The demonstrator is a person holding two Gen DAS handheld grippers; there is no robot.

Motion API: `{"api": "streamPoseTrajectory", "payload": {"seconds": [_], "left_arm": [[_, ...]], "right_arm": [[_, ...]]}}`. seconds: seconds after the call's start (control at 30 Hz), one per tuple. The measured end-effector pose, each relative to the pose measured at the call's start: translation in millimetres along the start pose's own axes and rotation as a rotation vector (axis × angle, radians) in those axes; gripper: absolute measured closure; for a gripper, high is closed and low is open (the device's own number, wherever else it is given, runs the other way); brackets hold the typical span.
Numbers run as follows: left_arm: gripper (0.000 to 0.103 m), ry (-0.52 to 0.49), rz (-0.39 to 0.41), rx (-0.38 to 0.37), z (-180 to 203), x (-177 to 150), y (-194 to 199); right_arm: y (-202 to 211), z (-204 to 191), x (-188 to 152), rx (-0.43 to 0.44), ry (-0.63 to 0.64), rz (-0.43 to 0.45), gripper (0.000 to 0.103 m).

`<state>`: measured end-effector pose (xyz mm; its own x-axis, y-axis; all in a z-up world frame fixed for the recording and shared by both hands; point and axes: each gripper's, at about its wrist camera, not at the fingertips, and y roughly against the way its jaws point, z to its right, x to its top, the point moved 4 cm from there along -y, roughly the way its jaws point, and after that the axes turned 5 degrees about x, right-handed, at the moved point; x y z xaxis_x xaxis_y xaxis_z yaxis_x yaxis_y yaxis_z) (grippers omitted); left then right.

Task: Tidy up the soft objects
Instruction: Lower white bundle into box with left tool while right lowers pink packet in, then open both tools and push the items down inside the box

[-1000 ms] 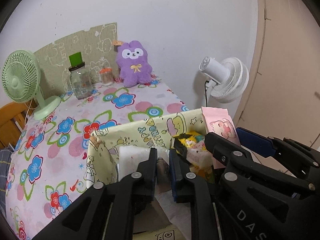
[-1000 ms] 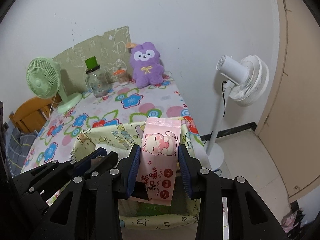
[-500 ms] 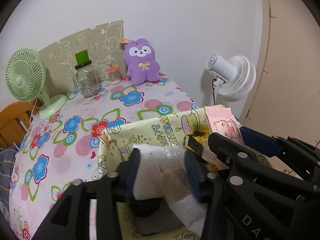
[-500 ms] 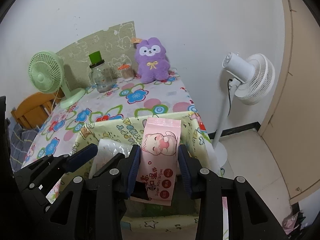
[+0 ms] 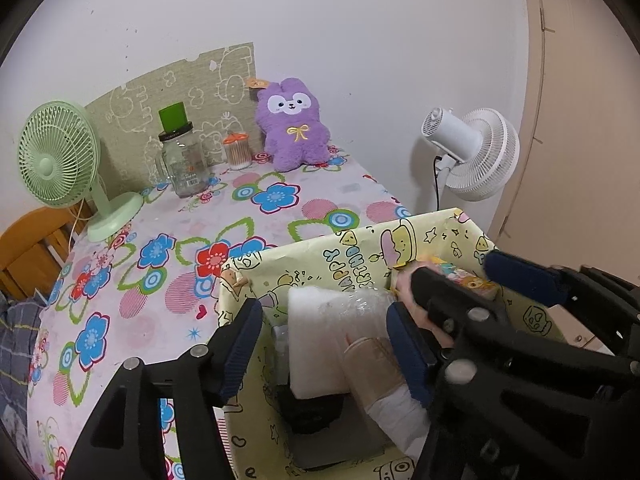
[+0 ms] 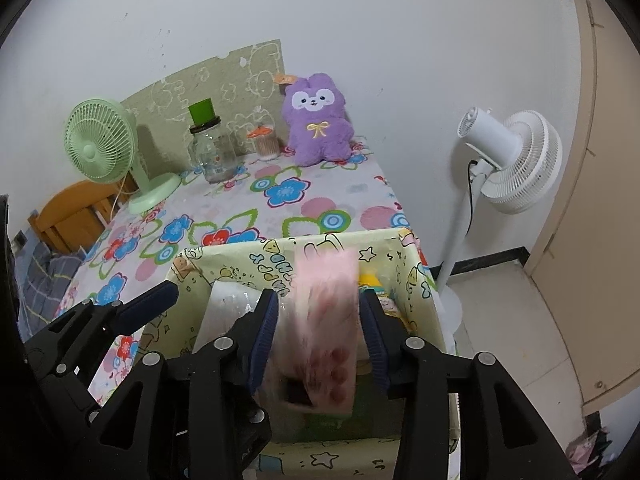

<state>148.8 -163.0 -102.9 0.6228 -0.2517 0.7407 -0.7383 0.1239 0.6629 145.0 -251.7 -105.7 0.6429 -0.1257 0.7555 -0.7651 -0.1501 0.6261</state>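
With both grippers' jaws just opened — left gripper (image 5: 324, 340) around the white pack (image 5: 320, 340) (wrapped), right gripper (image 6: 318, 340) releasing the blurred pink wipes (image 6: 324, 320) — we should lift clear straight up; avoid snagging the box (image 5: 320, 248).

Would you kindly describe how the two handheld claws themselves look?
Both the left claw and the right claw are black plastic frames with triangular cut-outs, silver rivets and dark blue ribbed pads. Pale embossed lettering marks the right claw's frame in the left view.

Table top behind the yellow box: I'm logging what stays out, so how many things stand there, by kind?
Fans: 1, green desk fan
Jars: 2, glass jar and small orange-lidded jar
Plush toys: 1, purple plush
Total: 4
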Motion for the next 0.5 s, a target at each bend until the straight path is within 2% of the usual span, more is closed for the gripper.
{"api": "streamPoseTrajectory", "payload": {"seconds": [0.03,0.1,0.5], "left_arm": [[0.029,0.008,0.004,-0.002,-1.1,0.5,1.3],[0.028,0.014,0.015,-0.003,-2.0,1.7,4.8],[0.022,0.007,0.053,-0.011,0.0,2.9,29.8]], "right_arm": [[1.6,0.2,0.3,-0.003,-0.001,0.005,0.033],[6.6,-0.7,1.0,-0.004,0.006,0.024,0.029],[32.3,-7.1,2.3,-0.01,0.012,0.063,0.026]]}}
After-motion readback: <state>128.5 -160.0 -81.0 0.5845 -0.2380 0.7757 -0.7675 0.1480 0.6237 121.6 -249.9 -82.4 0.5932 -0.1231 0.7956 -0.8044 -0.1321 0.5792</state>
